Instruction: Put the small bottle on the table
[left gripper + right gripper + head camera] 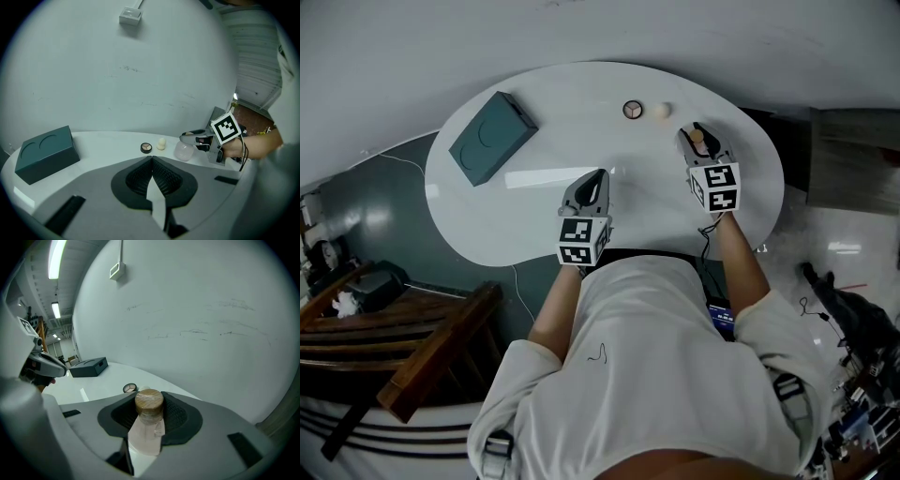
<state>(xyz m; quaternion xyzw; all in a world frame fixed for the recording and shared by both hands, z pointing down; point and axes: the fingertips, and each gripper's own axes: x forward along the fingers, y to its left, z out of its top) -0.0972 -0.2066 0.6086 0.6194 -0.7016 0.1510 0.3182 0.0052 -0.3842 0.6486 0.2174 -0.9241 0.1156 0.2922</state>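
White table (pixel 483 225), oval and glossy, fills the middle of the head view, with a pale wall (pixel 581 28) behind it and dark floor (pixel 375 202) to the left. Down at the far left, off the table, wooden slats (pixel 384 328) lie on that floor.

On to the tabletop, left end first. The teal box (pixel 492 137) lies flat, well apart from everything else, and two round outlines show on its lid.

Moving right, here's the left gripper (pixel 601 176), held over the table's near half and pointing at the far edge. Its own view shows the jaws closed tip to tip with nothing between them.

Further right, near the far edge, sits a round compact (pixel 633 110), face up, its pan split in three shades. Just beside it on the right is a small cream egg-shaped piece (pixel 661 111), with a sliver of table between the two.

And now the right side, where the action is: the right gripper (pixel 698 131) is clamped on the bottle (pixel 146 434). The pads grip its neck right under the wooden cap (pixel 149 400). The bottle stands upright, its pinkish see-through body hanging below the jaws. From the left gripper view, that body is low at the tabletop, near the cream piece and to its right. Whether the base touches the table I cannot tell.
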